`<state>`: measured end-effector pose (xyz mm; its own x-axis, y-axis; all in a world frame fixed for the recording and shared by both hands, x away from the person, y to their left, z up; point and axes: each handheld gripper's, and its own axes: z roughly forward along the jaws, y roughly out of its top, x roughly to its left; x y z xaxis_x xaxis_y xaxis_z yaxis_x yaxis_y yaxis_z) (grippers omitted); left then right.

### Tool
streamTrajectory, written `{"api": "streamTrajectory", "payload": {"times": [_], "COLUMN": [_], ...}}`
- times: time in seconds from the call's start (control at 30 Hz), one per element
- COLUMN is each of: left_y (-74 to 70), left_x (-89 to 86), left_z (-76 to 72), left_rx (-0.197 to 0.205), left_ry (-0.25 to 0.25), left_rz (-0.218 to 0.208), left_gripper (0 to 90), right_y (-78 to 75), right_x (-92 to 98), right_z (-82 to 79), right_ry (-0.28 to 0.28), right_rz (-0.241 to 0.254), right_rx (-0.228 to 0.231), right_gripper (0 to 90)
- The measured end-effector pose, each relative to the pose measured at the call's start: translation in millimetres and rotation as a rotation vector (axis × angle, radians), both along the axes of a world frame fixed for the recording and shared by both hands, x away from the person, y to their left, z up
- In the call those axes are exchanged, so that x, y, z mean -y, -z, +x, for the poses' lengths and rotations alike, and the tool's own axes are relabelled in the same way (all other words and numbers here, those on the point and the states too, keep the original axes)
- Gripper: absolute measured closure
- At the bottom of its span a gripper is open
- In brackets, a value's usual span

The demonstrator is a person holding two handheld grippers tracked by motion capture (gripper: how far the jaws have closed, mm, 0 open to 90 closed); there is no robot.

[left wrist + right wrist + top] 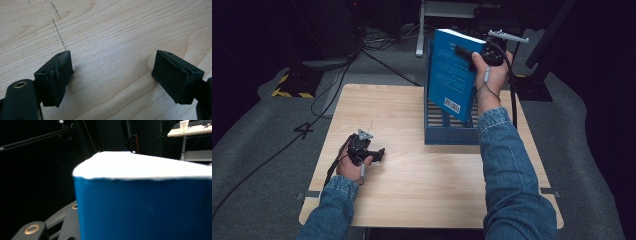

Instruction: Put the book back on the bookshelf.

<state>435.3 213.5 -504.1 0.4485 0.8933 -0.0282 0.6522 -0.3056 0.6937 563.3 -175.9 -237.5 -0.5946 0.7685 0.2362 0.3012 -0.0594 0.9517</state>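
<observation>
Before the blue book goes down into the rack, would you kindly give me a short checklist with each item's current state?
1. Right gripper shut on the blue paperback book: ok.
2. Book above the blue slotted plastic rack: ok.
3. Book upright: not ok, tilted.
4. Lower corner lined up with a slot: cannot tell.
5. Left gripper open, resting on the light wooden table, away from the rack: ok.

Blue paperback book (452,75) with white page edges, barcode at its lower corner, held tilted above the blue slotted rack (451,134) on the tabletop's far right.
</observation>
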Motion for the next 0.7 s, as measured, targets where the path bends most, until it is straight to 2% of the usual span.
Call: {"api": "streamTrajectory", "payload": {"times": [0.23,0.4,0.6,0.67,0.7], "left_y": [0.0,0.2,0.4,0.3,0.3], "left_x": [0.0,-0.1,0.4,0.2,0.2], "left_z": [0.0,-0.3,-0.6,-0.7,-0.7], "left_rx": [0.0,0.003,0.005,0.004,0.004], "left_ry": [0.0,0.004,0.003,0.004,0.005], "left_rz": [0.0,0.001,0.001,0.002,0.002], "left_gripper": [16.6,16.6,16.6,16.6,16.6], "right_y": [3.3,6.4,7.0,7.4,7.8], "right_x": [-14.0,-25.1,-35.4,-38.8,-41.7], "right_z": [13.0,21.2,30.0,30.4,30.8], "right_ry": [0.039,0.092,0.151,0.173,0.18], "right_rz": [-0.056,-0.046,-0.027,-0.032,-0.038], "right_rx": [-0.002,-0.032,-0.04,-0.026,-0.005], "right_gripper": [61.2,61.2,61.1,61.2,61.2]}}
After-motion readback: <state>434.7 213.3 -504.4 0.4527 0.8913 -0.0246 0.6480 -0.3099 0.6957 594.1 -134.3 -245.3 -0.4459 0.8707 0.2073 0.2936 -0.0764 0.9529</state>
